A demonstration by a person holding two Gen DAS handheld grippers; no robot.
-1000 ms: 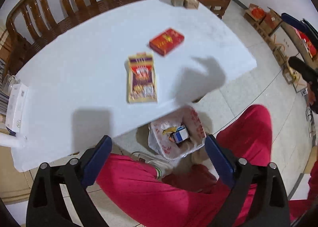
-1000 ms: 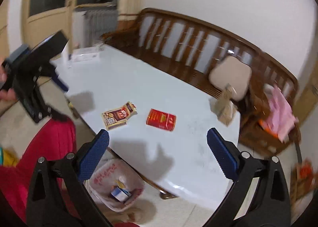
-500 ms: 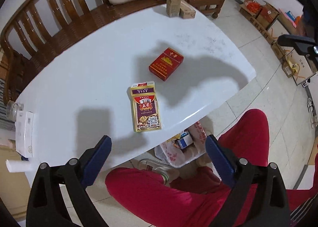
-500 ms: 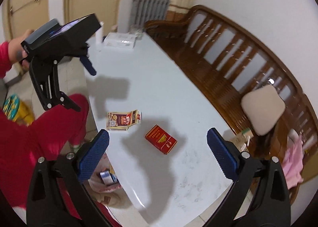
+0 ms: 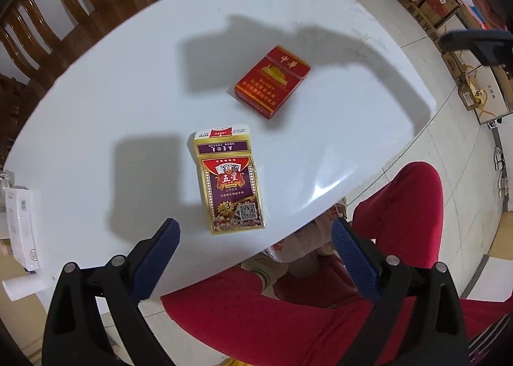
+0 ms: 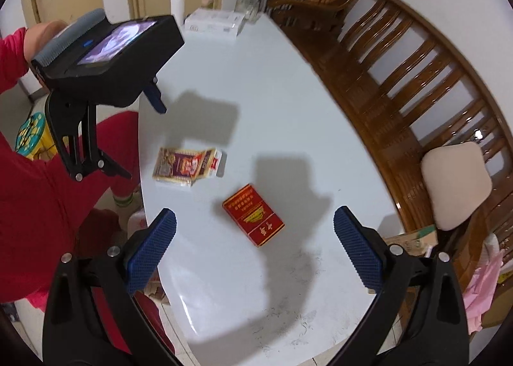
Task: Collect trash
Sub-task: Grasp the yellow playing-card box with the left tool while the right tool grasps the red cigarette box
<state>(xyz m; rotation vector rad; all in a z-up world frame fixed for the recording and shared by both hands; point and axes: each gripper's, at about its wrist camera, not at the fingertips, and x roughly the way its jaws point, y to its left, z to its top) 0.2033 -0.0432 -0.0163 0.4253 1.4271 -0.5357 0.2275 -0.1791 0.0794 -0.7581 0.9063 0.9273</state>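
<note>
Two boxes lay on the table [image 5: 96,115]: a red box [image 5: 272,81] and a gold card box [image 5: 231,183]. The left gripper [image 5: 253,234] and right gripper [image 6: 255,225] both hung spread, empty.

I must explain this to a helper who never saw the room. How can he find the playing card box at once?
Look at the white table beside the wooden bench. Two small boxes lie near its middle. The playing card box is gold and purple with its end flap open; its neighbour, the red box, is plain red and closed.

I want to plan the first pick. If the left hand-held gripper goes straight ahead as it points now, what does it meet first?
Most likely the playing-card box, lying flat between the open fingers of the left hand-held gripper; the red cigarette pack lies farther. Depth is unclear.
</note>
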